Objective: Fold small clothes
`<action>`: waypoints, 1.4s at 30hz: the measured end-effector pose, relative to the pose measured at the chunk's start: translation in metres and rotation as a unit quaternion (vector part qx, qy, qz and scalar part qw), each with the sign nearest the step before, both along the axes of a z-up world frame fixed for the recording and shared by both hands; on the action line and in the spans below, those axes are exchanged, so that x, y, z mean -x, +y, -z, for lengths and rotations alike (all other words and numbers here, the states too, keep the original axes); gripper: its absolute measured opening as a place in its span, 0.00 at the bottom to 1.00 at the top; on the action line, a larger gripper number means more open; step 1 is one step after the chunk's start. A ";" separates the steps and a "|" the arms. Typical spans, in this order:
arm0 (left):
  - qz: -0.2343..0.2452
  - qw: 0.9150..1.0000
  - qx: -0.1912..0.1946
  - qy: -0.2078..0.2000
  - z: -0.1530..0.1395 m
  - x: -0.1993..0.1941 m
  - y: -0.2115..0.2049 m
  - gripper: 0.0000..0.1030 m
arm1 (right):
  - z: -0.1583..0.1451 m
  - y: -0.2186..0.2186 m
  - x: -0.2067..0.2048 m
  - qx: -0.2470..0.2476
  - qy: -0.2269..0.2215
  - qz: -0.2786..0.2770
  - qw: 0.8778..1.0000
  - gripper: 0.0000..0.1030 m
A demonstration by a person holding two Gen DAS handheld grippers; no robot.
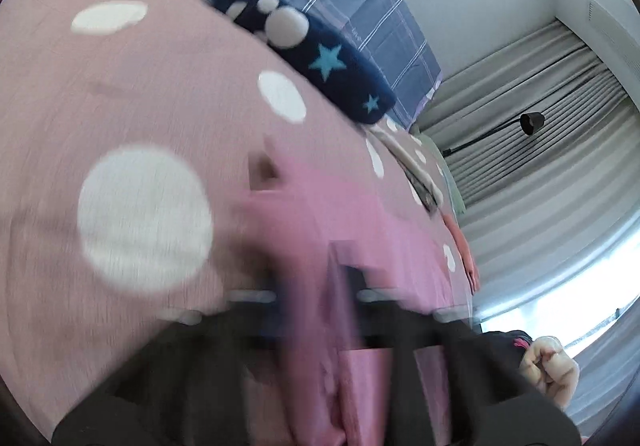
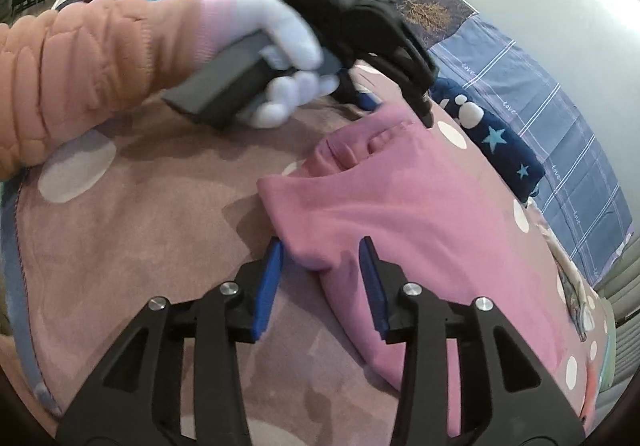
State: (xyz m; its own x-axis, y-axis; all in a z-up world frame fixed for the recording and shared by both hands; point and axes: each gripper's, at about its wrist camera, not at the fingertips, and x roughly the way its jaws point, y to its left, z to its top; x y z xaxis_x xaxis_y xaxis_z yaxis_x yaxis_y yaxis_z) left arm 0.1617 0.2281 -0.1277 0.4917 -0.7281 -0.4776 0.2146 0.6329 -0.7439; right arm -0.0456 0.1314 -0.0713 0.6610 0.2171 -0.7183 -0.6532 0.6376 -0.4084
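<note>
**Inspector:** Start with the largest surface.

**Assistant:** A bed, covered by a dusty-pink blanket with white dots (image 2: pixel 120 238). Past its far edge lies a blue checked sheet (image 2: pixel 560 118), and grey curtains (image 1: pixel 552 150) hang behind in the left wrist view.

**Inspector:** The task garment?

**Assistant:** A small pink garment (image 2: pixel 400 214) lies on the blanket, partly folded, with a wrinkled upper end. A folded navy garment with stars (image 2: pixel 500 142) lies just beside it, toward the checked sheet, on the blanket's far edge.

**Inspector:** The person?

**Assistant:** An orange quilted sleeve (image 2: pixel 72 58) enters from the left of the right wrist view. A white-gloved left hand (image 2: pixel 288 62) holds the grey handle of the left gripper (image 2: pixel 426 118).

**Inspector:** State of the left jaws?

**Assistant:** Closed, or nearly so. The tips sit at the garment's wrinkled upper corner. The left wrist view is heavily blurred; pink cloth shows between the fingers there, but I cannot tell whether it is pinched.

**Inspector:** And the right gripper?

**Assistant:** The right gripper (image 2: pixel 322 266) stands with its jaws parted. The near corner of the pink garment lies between the blue pads (image 2: pixel 272 274), and neither pad presses on it.

**Inspector:** Anything smaller?

**Assistant:** A black lamp (image 1: pixel 530 122) in front of the curtains.
</note>
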 end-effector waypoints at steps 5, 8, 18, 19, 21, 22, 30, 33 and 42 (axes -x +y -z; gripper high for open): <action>-0.023 0.998 -0.041 -0.038 -0.012 0.005 0.008 0.08 | -0.002 0.009 0.008 -0.001 -0.012 -0.021 1.000 0.41; -0.039 0.998 -0.035 -0.020 -0.004 0.009 0.025 0.25 | 0.002 0.008 0.008 0.002 -0.007 -0.023 1.000 0.42; 0.034 0.999 -0.014 0.000 0.007 0.006 -0.001 0.60 | 0.009 0.020 -0.008 0.010 0.002 0.003 1.000 0.49; 0.038 0.999 -0.017 0.002 0.007 0.003 -0.006 0.60 | 0.010 0.022 -0.012 0.008 0.004 0.008 1.000 0.49; 0.045 0.999 -0.022 0.007 0.007 -0.006 -0.014 0.60 | 0.010 0.026 -0.018 0.003 0.010 0.016 1.000 0.51; 0.047 0.999 -0.022 0.010 0.007 -0.009 -0.016 0.60 | 0.009 0.026 -0.021 -0.004 0.013 0.022 1.000 0.52; 0.061 0.998 -0.028 0.016 0.005 -0.003 -0.012 0.59 | 0.003 -0.009 -0.018 -0.012 0.042 0.053 0.998 0.62; 0.058 0.998 -0.015 0.020 0.009 -0.010 -0.016 0.57 | 0.007 0.001 -0.027 -0.013 0.035 0.063 0.997 0.63; 0.070 0.997 -0.016 0.028 0.017 -0.017 -0.019 0.25 | 0.005 -0.001 -0.019 -0.015 0.014 0.057 0.998 0.62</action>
